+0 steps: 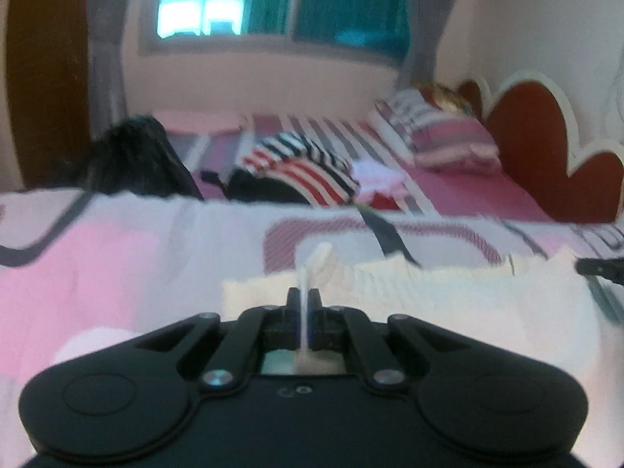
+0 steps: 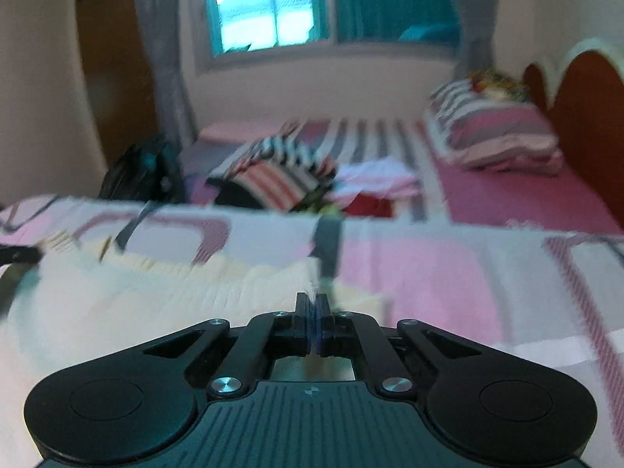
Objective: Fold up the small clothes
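A cream ribbed small garment [image 1: 448, 296] lies on the pink and white patterned bedspread [image 1: 117, 265]. My left gripper [image 1: 303, 297] is shut on the garment's left edge, with a fold of cloth standing up between its jaws. My right gripper [image 2: 311, 301] is shut on the garment's right edge; the garment [image 2: 136, 296] spreads to its left. The right gripper's tip shows at the far right of the left wrist view [image 1: 600, 267], and the left gripper's tip at the far left of the right wrist view [image 2: 19, 254]. Both views are blurred.
A pile of clothes with a red, white and black striped piece [image 1: 304, 163] lies further back on the bed. A black bag [image 1: 136, 156] sits at the left. Pillows [image 1: 448, 136] and a red headboard [image 1: 546, 136] are at the right. A window [image 1: 202, 0] is behind.
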